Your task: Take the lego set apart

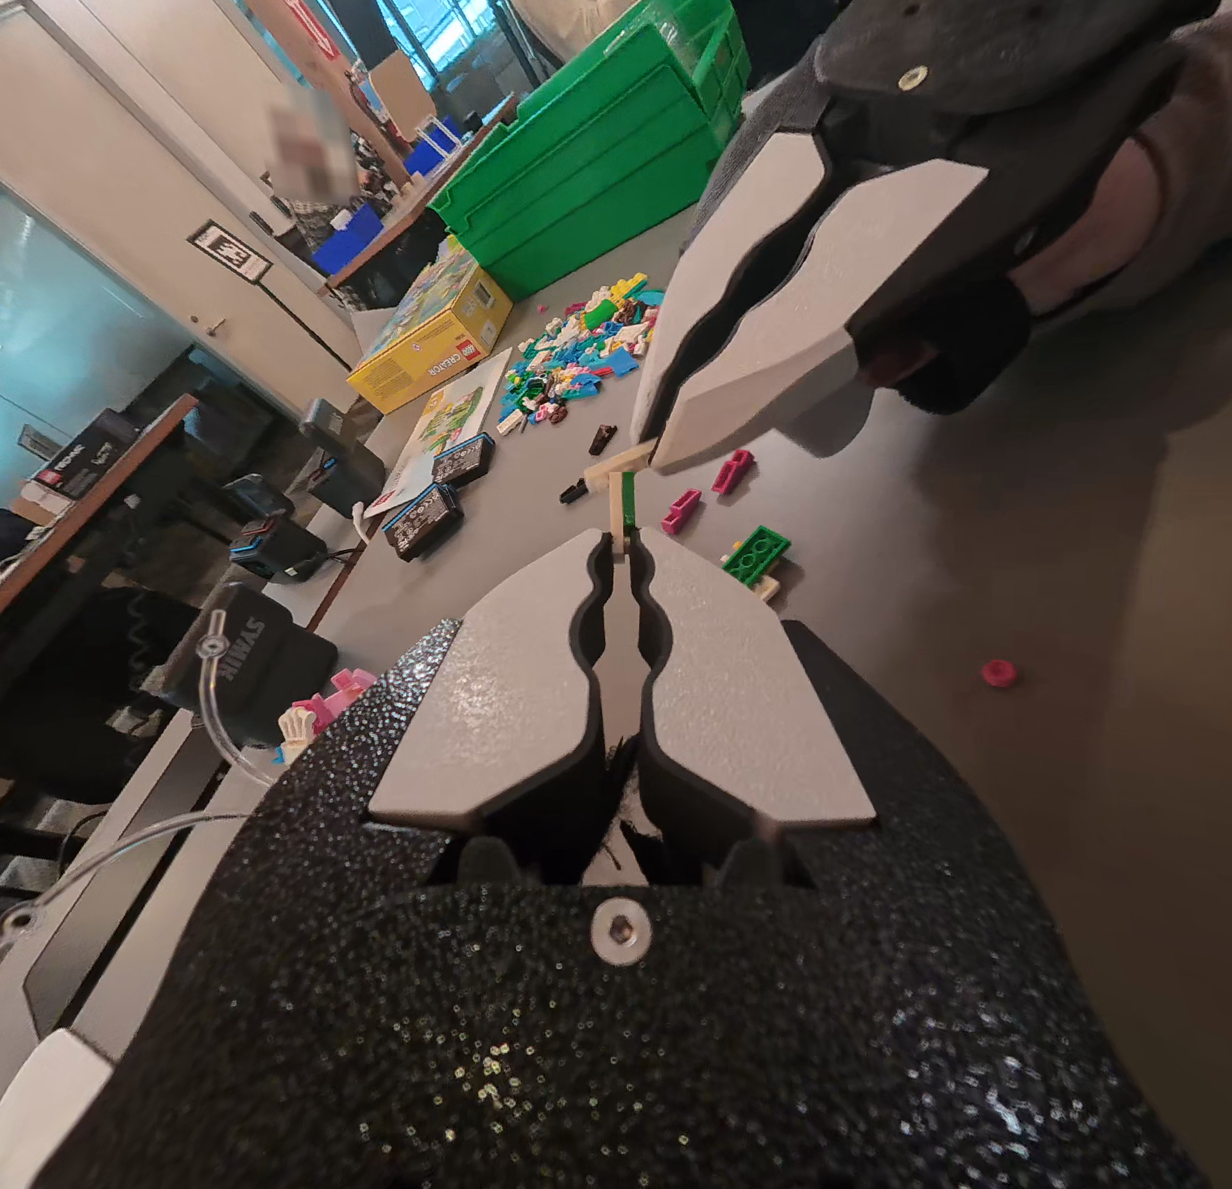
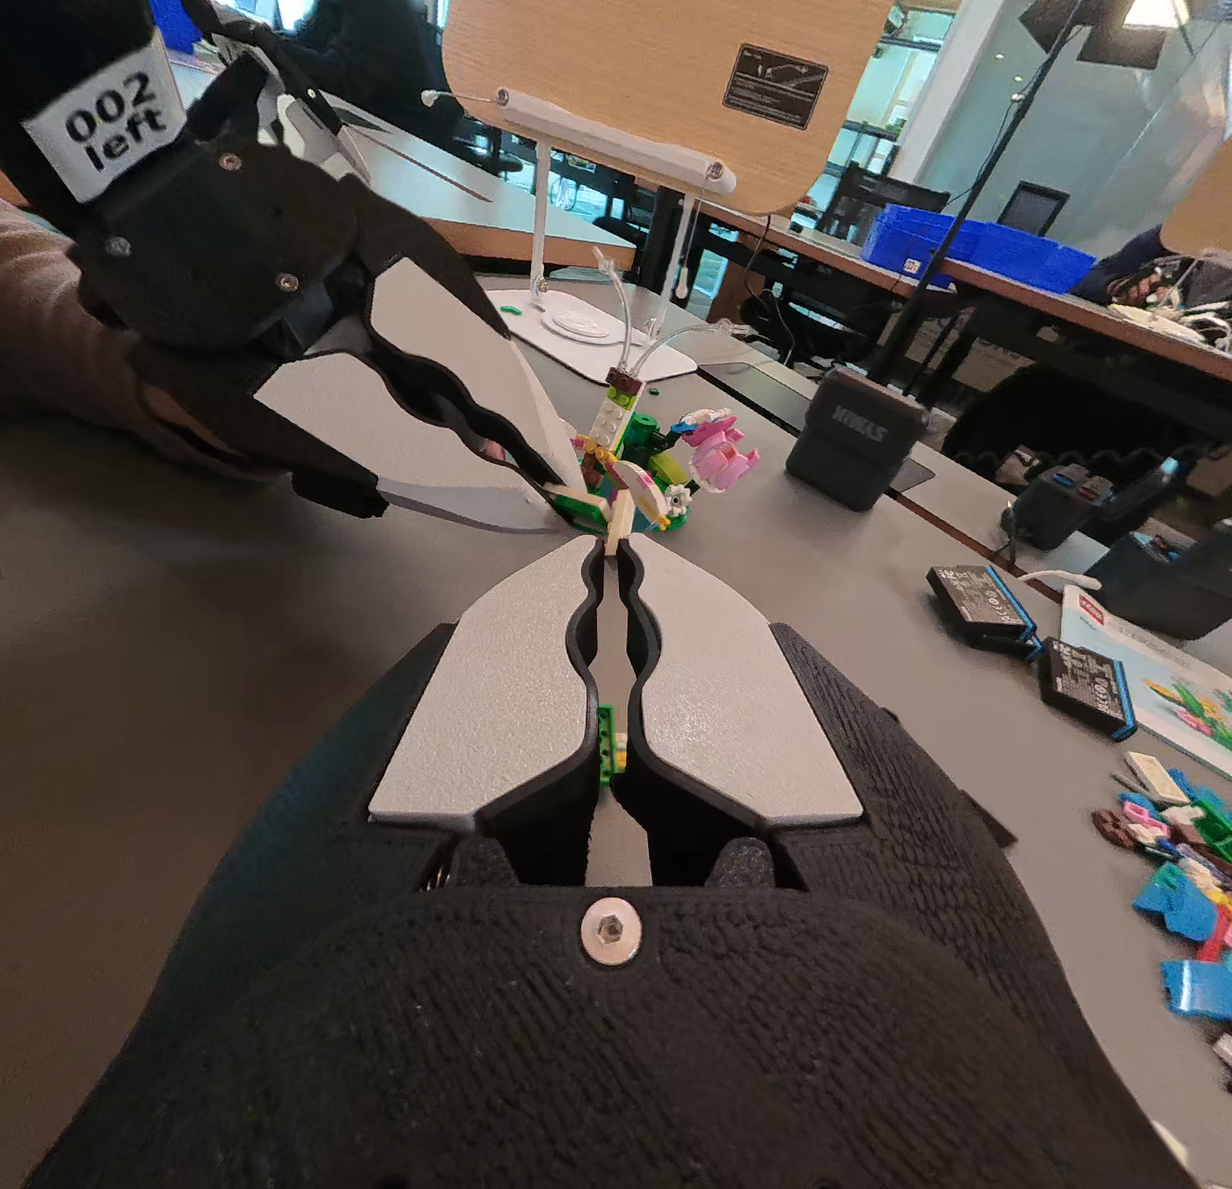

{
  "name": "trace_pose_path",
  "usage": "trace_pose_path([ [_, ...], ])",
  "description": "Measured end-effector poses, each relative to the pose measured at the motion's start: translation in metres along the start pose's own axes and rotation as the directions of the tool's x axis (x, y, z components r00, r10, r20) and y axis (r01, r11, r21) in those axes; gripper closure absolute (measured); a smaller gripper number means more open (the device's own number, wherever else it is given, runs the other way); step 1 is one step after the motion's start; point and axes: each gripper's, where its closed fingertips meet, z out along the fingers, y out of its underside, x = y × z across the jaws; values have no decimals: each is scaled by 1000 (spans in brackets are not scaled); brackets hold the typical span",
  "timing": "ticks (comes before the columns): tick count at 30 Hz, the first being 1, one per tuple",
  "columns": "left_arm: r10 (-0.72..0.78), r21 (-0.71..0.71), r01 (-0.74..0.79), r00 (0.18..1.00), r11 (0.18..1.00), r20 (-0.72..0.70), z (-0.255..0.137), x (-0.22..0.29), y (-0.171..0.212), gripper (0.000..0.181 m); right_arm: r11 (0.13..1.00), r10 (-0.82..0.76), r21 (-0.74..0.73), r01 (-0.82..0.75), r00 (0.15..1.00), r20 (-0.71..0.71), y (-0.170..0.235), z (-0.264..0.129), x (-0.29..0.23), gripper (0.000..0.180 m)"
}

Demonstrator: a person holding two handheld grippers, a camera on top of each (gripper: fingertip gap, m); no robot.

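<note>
A small sub-assembly of a green plate and cream plates is held above the grey table between both grippers. My left gripper is shut on the green-and-cream end. My right gripper comes in from the upper right, shut on the cream plate. In the right wrist view my right gripper is shut on the cream plate, and the left gripper pinches the green part. The flower lego set with a pink bloom stands right behind.
A pile of loose bricks, magenta bricks, a green plate and a magenta round piece lie on the table. A yellow box, green bins, batteries, a booklet and a black case stand around. My left and right fingertips are right by each other. The pink bloom is about 15 centimeters from both grippers' fingertips.
</note>
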Motion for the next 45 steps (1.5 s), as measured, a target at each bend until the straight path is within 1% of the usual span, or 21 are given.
trace_pose_path([
  [2,42,-5,-42,999,999,27,1,-4,5,176,999,-37,3,37,999,-17,-3,-7,11,177],
  [5,32,-14,-32,999,999,21,3,-4,11,176,990,-141,-29,138,979,-148,-13,-40,55,177],
  [7,1,-7,-1,1000,1000,4,4,-2,12,176,987,-127,-115,108,977,-172,-8,-68,83,177],
  [9,-2,4,2,1000,1000,-6,6,0,12,176,974,-79,-225,41,983,-164,9,-94,103,177],
  [11,0,10,0,1000,1000,-15,8,4,13,176,929,-74,-370,14,986,-147,35,-115,114,177],
  [14,7,22,-6,1000,1000,-25,9,9,12,176,806,-214,-592,25,944,-251,76,-148,149,177],
  [15,6,30,-5,1000,1000,-24,9,10,12,176,791,-204,-612,-7,940,-275,86,-153,155,177],
  [17,-8,73,9,1000,997,-15,7,10,7,176,788,-88,-611,-75,969,-232,103,-147,148,176],
  [20,-30,114,31,999,993,-11,6,10,3,176,742,-120,-669,-33,976,-181,123,-142,147,176],
  [25,-119,123,127,991,984,-68,7,12,4,176,765,-100,-644,-17,984,-145,123,-131,145,176],
  [28,-126,124,135,989,983,-83,7,14,4,176,781,-102,-625,3,987,-123,122,-122,143,176],
  [30,-117,123,128,989,984,-87,7,15,4,176,764,-125,-644,25,986,-109,127,-118,142,176],
  [31,-115,124,125,989,984,-89,8,16,3,176,755,-141,-654,36,984,-109,129,-116,143,175],
  [32,-116,124,127,989,984,-93,8,17,3,176,754,-152,-656,44,982,-109,129,-114,143,168],
  [33,-120,125,132,988,983,-95,7,17,3,176,760,-155,-648,48,982,-109,126,-112,142,160],
  [34,-131,127,143,986,981,-98,7,17,2,176,775,-152,-630,49,982,-111,121,-110,141,158],
  [37,-208,140,226,969,964,-133,7,17,-4,176,847,-141,-529,58,983,-118,88,-100,128,157],
  [39,-267,153,296,946,943,-186,6,19,-10,176,906,-100,-418,64,993,-63,58,-84,102,158],
  [41,-327,169,374,911,912,-251,3,21,-16,177,955,0,-297,22,997,71,30,-65,60,159],
  [43,-366,191,449,862,873,-351,-2,27,-24,177,973,71,-229,-24,978,199,14,-50,24,159],
  [45,-397,182,502,819,846,-414,-5,30,-27,177,984,80,-176,-35,964,253,5,-39,5,158],
])
